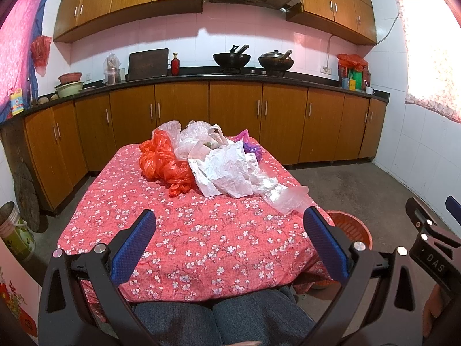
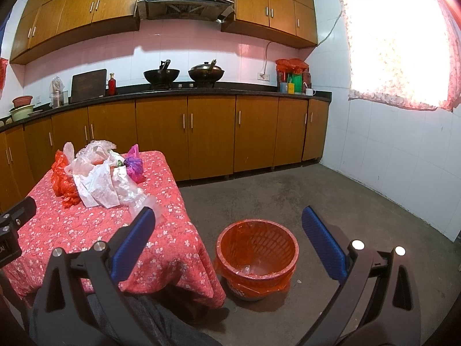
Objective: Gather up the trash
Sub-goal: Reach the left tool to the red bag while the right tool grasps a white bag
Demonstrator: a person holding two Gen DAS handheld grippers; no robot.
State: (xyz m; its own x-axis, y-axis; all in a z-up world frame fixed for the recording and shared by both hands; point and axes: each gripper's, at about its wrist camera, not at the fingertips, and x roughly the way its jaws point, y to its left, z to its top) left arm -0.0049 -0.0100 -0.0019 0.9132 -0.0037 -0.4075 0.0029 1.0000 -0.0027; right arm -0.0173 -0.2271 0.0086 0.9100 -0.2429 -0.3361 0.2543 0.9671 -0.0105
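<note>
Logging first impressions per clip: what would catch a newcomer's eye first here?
The heap of crumpled plastic bags, orange, clear, white and purple, on the far half of the red flowered tablecloth. Next, the orange-lined bin on the floor beside the table, with both claws open and empty.

So the trash is one loose heap around the middle of the frame in the left wrist view: a crumpled orange plastic bag (image 1: 162,163) on the left, white crinkled paper (image 1: 227,173) in front, clear plastic bags (image 1: 193,135) behind, a purple bag (image 1: 252,148) at the right. The orange-lined trash basket (image 2: 257,255) stands upright at bottom centre in the right wrist view.
</note>
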